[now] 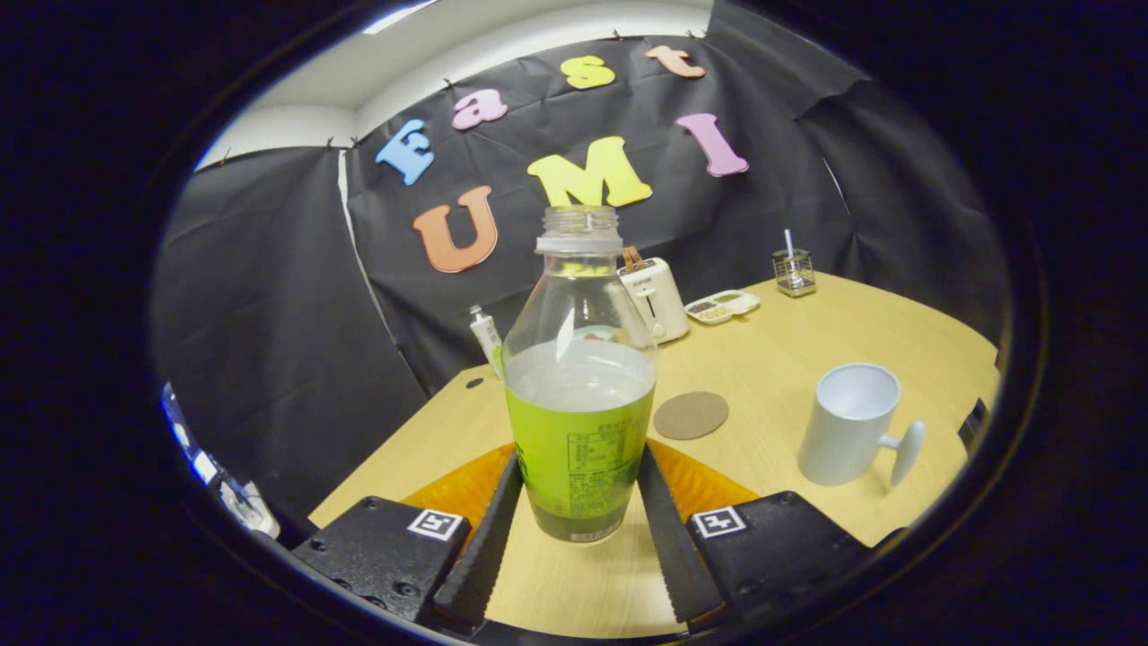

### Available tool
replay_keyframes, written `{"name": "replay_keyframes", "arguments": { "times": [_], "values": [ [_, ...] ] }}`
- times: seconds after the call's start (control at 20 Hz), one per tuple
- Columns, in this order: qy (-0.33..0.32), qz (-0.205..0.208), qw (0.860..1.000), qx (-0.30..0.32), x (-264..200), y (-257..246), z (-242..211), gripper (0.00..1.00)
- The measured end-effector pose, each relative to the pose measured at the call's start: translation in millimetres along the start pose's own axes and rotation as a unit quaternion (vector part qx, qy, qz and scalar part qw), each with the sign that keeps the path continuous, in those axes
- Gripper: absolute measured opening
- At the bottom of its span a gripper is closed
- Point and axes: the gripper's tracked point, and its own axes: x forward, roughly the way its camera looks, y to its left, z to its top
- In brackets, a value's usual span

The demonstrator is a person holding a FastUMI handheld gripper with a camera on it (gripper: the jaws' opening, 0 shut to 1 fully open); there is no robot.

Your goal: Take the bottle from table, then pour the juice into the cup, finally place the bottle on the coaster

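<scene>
Gripper [578, 502] clenched on the uncapped clear plastic bottle with green label [578, 404], upright above the wooden table [807, 350]; grasp looks done; next, tilt over the white mug [852, 422] at right, beyond the round cork coaster [691, 414].

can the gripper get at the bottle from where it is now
Probably yes: the uncapped bottle stands upright between the gripper's fingers, which sit right along its sides. Nothing lies between them; the coaster and cup stand off beyond.

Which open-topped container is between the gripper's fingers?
The capless bottle, clamped between the fingers; the white cup stands apart, beyond the coaster.
</scene>
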Motion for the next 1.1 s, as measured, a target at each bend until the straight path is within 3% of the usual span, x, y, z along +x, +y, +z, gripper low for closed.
{"name": "replay_keyframes", "arguments": {
  "times": [0.2, 0.5, 0.9, 1.1],
  "values": [
    [-0.009, 0.031, 0.996, 0.079, -0.1, 0.8, 7.0, 0.78],
    [-0.031, 0.068, 0.977, 0.197, 3.7, -5.2, 22.1, 0.78],
    [-0.056, 0.13, 0.931, 0.338, -0.3, -4.0, 42.2, 0.77],
    [-0.059, 0.141, 0.909, 0.387, 2.6, -6.1, 48.4, 0.77]
  ]
}}
